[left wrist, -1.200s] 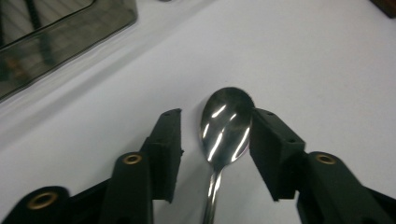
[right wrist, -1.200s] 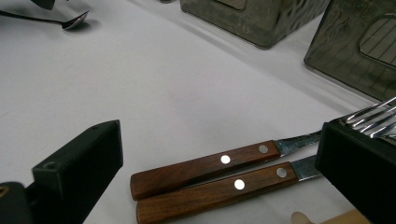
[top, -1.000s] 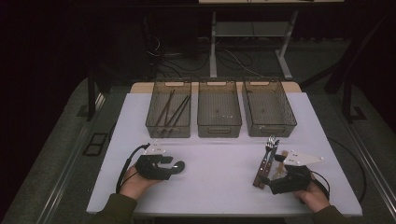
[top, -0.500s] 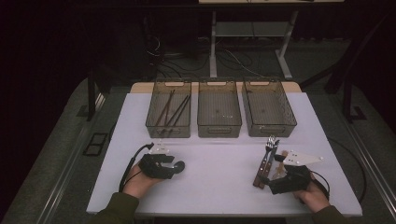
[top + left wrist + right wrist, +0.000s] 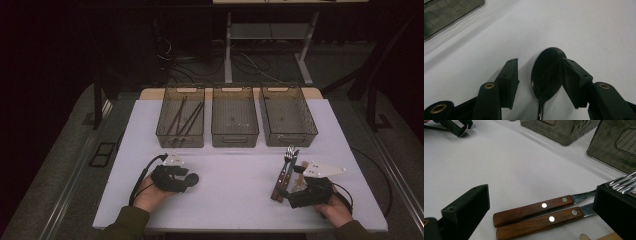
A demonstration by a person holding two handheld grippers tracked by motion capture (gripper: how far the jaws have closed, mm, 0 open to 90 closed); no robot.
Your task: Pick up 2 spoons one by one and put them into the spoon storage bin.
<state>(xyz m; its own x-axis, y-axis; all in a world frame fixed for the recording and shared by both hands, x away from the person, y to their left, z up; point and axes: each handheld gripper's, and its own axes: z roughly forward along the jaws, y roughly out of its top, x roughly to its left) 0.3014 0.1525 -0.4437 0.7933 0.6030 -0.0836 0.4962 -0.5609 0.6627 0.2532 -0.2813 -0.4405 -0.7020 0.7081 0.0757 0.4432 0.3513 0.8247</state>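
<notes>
left gripper [image 5: 539, 72]: jaws half open, just closing in around spoon [image 5: 547, 72] lying on table [image 5: 586, 27], not pinched | spoon: light, stiff, slick steel | grip: across neck, squarely, not the bowl

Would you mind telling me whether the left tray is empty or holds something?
It holds something: the left tray has several long dark utensils lying slantwise inside; what kind they are cannot be told.

A dark, shiny spoon [image 5: 547, 72] lies bowl-up on the white worktop [image 5: 235, 165], left of centre. Two wooden-handled forks [image 5: 544, 213] lie side by side at the right, handles touching.
</notes>
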